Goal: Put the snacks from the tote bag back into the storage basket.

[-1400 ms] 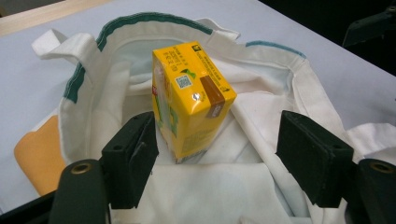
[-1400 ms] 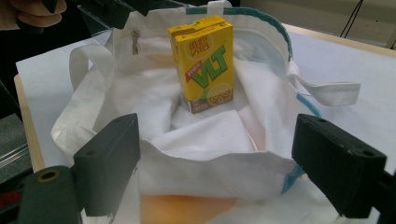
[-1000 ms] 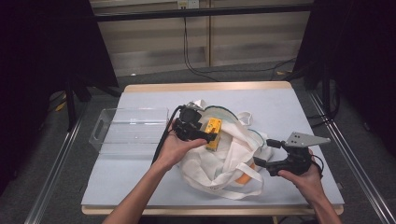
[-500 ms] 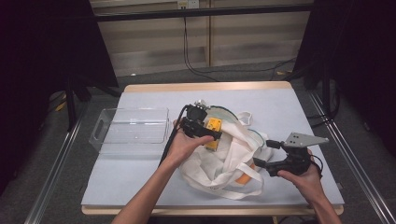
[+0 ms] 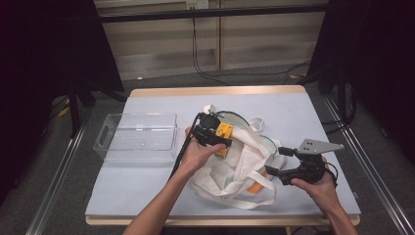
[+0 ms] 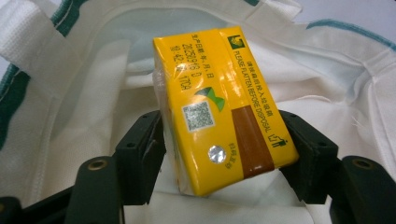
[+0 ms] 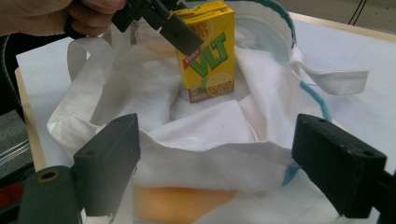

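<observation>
Step in hand: left gripper (image 6: 219,154), jaws just closing on yellow lemon tea carton (image 6: 219,107), carton between pads, inside white tote bag (image 5: 244,161). Right gripper (image 7: 215,163) gaping wide, straddling bag rim, pads not pressing. Next move calls for lifting carton out, leftward to clear plastic tray (image 5: 117,147) on bench (image 5: 303,112).

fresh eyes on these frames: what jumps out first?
The bright yellow drink carton, gripped between the jaws of the left gripper, over the mouth of the white tote bag mid-table. Next, the right gripper, jaws open, at the bag's right edge, and a clear plastic bin to the left.
</observation>
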`<action>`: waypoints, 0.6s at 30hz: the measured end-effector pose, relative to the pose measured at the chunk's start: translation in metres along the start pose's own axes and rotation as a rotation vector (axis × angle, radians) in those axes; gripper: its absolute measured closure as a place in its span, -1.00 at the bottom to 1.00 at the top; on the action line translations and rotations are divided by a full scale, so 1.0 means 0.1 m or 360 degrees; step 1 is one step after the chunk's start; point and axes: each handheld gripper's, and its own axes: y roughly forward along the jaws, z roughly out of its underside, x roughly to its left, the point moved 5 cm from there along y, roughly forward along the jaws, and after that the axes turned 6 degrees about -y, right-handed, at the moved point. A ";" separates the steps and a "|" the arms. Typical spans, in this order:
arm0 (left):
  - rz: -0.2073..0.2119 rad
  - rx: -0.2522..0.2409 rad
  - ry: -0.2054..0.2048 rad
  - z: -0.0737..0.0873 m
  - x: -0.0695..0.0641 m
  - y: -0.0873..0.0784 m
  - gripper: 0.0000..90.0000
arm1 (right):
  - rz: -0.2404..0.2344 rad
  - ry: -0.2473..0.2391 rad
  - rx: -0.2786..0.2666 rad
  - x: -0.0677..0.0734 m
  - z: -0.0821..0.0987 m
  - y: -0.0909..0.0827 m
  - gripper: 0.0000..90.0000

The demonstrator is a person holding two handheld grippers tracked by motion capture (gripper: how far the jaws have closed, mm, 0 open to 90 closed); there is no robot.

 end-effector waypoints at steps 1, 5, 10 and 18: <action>0.0024 -0.0012 0.0007 0.00 0.00 -0.01 -0.12 | 0.0002 0.0005 0.0002 0.00 0.00 0.00 -0.65; 0.0004 -0.0016 0.0005 -0.01 0.03 -0.04 0.07 | 0.0009 0.0006 0.0001 -0.01 0.00 0.00 -0.65; 0.0035 -0.0026 0.0020 0.00 0.04 -0.07 0.09 | 0.0006 0.0007 0.0002 -0.01 0.00 0.00 -0.65; 0.0078 -0.0077 0.0099 -0.04 0.03 -0.17 0.10 | 0.0006 0.0015 -0.0010 -0.01 0.00 -0.02 -0.66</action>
